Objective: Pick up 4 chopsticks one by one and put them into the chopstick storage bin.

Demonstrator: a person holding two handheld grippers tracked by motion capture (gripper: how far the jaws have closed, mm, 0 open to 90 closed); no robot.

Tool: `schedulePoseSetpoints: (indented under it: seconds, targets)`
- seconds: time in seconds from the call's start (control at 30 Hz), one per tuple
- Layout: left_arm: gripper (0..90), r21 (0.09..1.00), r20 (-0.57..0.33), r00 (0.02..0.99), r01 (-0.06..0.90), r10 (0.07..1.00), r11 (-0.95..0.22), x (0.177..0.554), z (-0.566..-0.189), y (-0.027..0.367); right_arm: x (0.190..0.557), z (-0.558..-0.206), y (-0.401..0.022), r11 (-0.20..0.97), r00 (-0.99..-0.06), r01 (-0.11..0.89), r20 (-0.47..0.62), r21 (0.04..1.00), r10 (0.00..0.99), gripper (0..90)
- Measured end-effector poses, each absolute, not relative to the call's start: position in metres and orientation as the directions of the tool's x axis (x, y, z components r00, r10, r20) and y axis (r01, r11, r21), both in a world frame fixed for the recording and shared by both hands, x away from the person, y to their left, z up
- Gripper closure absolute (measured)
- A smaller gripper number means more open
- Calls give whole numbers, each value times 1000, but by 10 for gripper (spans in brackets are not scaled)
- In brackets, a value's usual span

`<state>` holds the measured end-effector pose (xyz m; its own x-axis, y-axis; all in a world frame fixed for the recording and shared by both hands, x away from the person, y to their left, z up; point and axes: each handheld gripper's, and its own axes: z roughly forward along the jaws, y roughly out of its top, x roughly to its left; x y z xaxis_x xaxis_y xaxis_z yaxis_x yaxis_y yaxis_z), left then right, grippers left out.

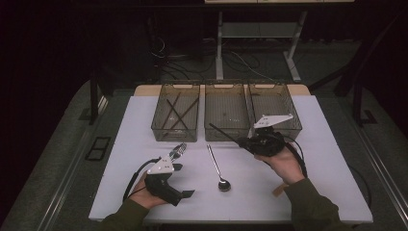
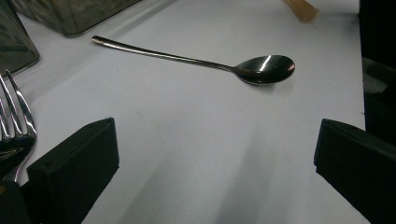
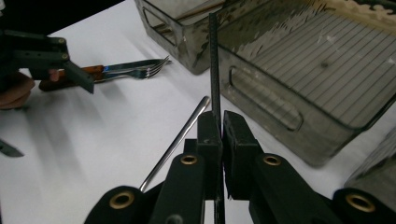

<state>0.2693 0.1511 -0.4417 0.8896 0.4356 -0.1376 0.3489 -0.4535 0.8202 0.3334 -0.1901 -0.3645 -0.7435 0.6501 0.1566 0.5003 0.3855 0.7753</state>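
Observation:
My right gripper (image 1: pixel 244 143) (image 3: pixel 222 125) is shut on a thin black chopstick (image 1: pixel 222 133) (image 3: pixel 214 60), which sticks out up and left toward the middle bin (image 1: pixel 226 135) (image 3: pixel 280 100). It hangs just in front of the bins, above the mat. A steel spoon (image 1: pixel 217 168) (image 2: pixel 196 60) (image 3: pixel 180 137) lies on the white mat between the hands, bowl toward me. My left gripper (image 1: pixel 182 181) (image 2: pixel 215 154) rests at the front left, jaws wide open with nothing between them. A fork (image 1: pixel 179 150) (image 2: pixel 16 119) (image 3: pixel 140 68) with a reddish handle lies just beyond it.
Three smoky clear bins stand in a row at the back. The left bin (image 1: pixel 174 135) holds several dark chopsticks; the right bin (image 1: pixel 291 122) sits behind my right hand. A tan wooden piece (image 1: pixel 279 190) (image 2: pixel 301 8) lies by my right forearm.

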Motion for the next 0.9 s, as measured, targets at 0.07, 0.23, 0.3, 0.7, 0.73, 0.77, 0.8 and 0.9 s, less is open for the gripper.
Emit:
schedulePoseSetpoints:
  seconds: [0.07, 0.23, 0.3, 0.7, 0.73, 0.77, 0.8, 0.9]
  targets:
    - [0, 820, -138, 890, 349, 435, -453, 269, -442, 151, 338, -362, -187, 385, -741, 499, 153, 776, 654, 861]
    - [0, 820, -142, 889, 352, 436, -451, 269, -442, 151, 349, -355, -180, 388, -739, 497, 144, 776, 658, 861]
    - [0, 819, -139, 890, 349, 434, -455, 269, -442, 151, 353, -352, -177, 387, -738, 496, 143, 778, 660, 861]
    - [0, 819, -141, 891, 350, 431, -455, 268, -441, 150, 380, -341, -154, 404, -733, 493, 117, 770, 670, 861]
    - [0, 819, -140, 892, 349, 430, -455, 268, -441, 151, 382, -340, -152, 406, -732, 495, 116, 768, 671, 861]
    - [0, 820, -141, 892, 349, 430, -455, 268, -441, 151, 384, -340, -150, 407, -730, 497, 117, 766, 673, 861]
    - [0, 820, -139, 892, 348, 430, -455, 268, -441, 151, 387, -338, -146, 407, -730, 498, 117, 766, 674, 861]
    - [0, 822, -146, 890, 352, 432, -447, 268, -441, 150, 395, -336, -137, 413, -729, 498, 111, 763, 675, 861]
